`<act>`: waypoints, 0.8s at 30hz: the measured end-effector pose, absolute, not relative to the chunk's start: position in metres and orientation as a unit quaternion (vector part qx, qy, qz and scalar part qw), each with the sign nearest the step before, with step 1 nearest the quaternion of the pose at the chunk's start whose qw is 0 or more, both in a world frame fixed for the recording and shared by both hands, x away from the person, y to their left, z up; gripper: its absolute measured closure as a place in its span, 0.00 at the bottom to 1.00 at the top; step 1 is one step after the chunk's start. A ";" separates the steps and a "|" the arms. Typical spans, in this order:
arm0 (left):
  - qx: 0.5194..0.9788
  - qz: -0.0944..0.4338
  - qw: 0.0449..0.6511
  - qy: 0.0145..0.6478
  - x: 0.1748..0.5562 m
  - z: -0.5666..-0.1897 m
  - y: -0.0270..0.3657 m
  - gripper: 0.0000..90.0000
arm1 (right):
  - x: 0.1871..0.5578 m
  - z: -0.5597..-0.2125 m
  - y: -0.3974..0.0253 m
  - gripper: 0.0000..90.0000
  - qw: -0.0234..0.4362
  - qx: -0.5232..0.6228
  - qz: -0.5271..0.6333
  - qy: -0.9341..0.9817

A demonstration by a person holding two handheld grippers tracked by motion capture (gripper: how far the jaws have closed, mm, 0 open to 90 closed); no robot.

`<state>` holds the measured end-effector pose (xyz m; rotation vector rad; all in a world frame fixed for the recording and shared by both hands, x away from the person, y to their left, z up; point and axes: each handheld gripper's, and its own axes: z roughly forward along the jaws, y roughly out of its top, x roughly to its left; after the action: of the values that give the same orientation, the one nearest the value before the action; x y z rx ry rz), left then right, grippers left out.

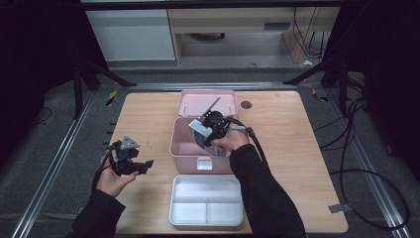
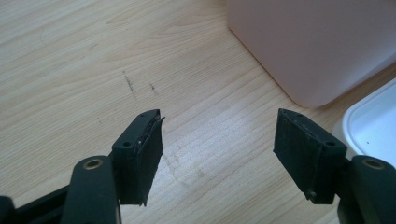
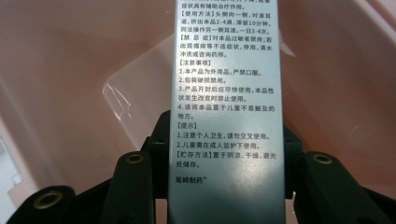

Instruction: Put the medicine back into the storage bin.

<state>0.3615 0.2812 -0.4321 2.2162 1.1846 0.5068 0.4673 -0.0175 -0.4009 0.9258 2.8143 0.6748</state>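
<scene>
**Right gripper holding a medicine carton over the pink storage box**

Nearest the person, a white divided tray (image 1: 206,200) is lying at the near table edge, with nothing visible in its compartments. At near left, the left gripper (image 1: 143,165) is hovering over the bare wooden table (image 1: 148,114), its jaws spread wide and carrying nothing.

Farther in, the right gripper (image 1: 204,140) is reaching into the pink storage box (image 1: 176,144), jaws clamped on a grey medicine carton (image 3: 226,107). The carton is sitting inside the box opening, apparently above the floor. The hinged lid (image 1: 207,102) is standing open on the far side.

Risk, as a judgement: the jaws are gripping the carton near one end, so its long free length could pivot or slip. A tilted carton could catch the box wall or land on its edge instead of flat.

View differences: the right gripper view is showing the printed Chinese usage text and the grip point, which the high view is blurring. The left gripper view (image 2: 218,140) is confirming the wide jaw gap, plus the box corner and tray rim. The high view is giving the overall layout.
</scene>
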 end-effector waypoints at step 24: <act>0.831 0.196 0.299 0.426 0.358 -0.425 0.278 0.40 | 0.447 -0.348 -0.053 0.49 0.099 0.313 0.315 0.890</act>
<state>0.3583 0.2782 -0.4252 2.2071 1.1303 0.5195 0.4474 -0.0528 -0.3485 0.9264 2.6342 0.9325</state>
